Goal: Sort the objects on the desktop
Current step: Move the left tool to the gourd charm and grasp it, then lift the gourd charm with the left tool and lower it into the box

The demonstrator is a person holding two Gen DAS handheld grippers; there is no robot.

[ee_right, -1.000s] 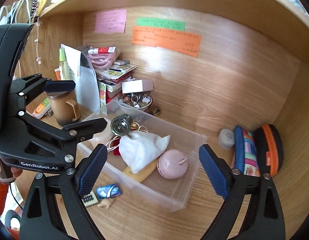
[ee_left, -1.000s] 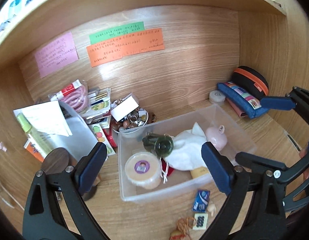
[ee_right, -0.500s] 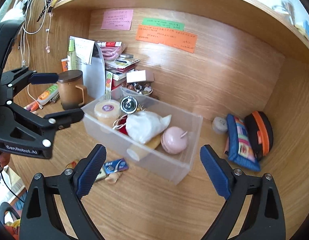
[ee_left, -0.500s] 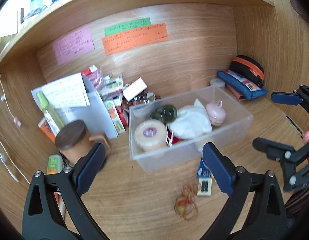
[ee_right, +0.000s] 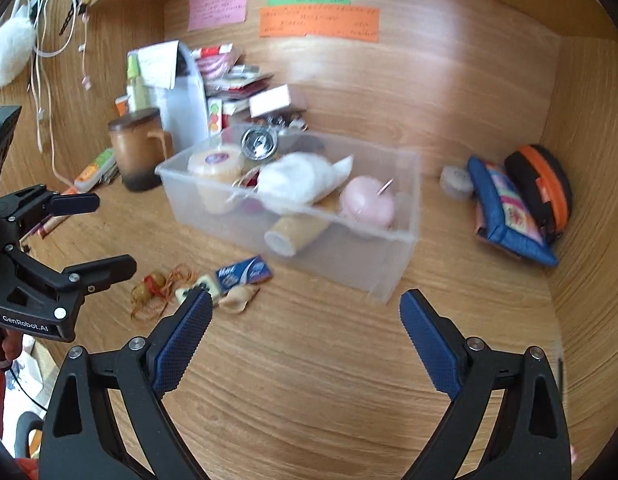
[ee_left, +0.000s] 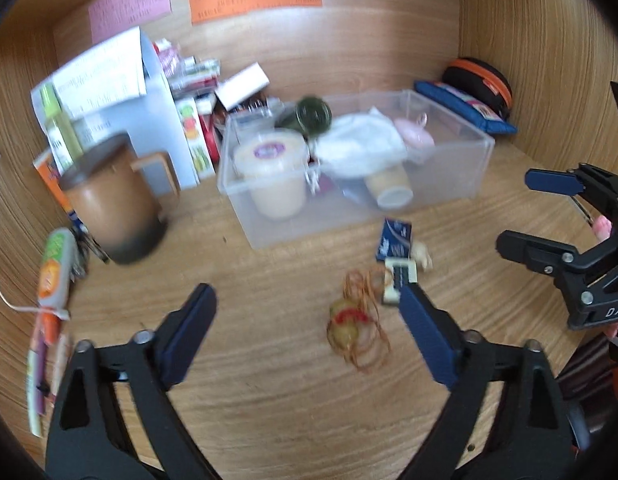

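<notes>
A clear plastic box on the wooden desk holds a lidded tub, a white cloth, a pink round item and a dark green jar. In front of it lie a blue packet, a small white block, a shell-like piece and a tangle of rubber bands. My left gripper is open and empty above the bands. My right gripper is open and empty, in front of the box.
A brown lidded mug stands left of the box, with a white folder, books and tubes behind and beside it. A blue pouch and a black-orange case lie at the right wall. Sticky notes hang on the back panel.
Both grippers have pulled back from the box and tilted down, so the desk and the loose items in front of the box now fill more of each view. Both stayed open.
</notes>
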